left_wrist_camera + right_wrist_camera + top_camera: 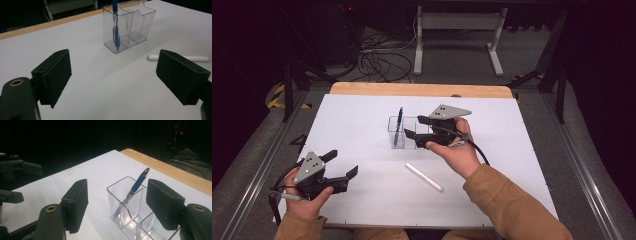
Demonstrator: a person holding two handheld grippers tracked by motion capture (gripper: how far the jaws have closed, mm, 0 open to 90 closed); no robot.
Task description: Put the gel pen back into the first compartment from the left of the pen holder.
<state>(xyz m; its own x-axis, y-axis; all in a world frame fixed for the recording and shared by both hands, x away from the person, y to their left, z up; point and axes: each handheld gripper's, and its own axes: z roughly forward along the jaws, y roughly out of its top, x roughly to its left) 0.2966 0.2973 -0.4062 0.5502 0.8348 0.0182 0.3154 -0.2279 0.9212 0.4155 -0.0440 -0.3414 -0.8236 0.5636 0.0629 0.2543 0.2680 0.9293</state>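
At the frame's centre, the right gripper (416, 126) hovers with jaws spread and empty over the clear holder (408, 132), where a blue pen (398, 125) leans. A white marker (424, 177) lies below. The left gripper (343, 163), lower left, gapes empty too.

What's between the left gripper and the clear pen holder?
Nothing: bare white table runs from the left gripper to the clear pen holder, plain in the high view. The white marker lies off to the side.

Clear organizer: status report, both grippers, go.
Right gripper open, empty, over clear organizer. Blue pen stands in its end compartment. White marker lies on the table. Left gripper open, empty, apart.
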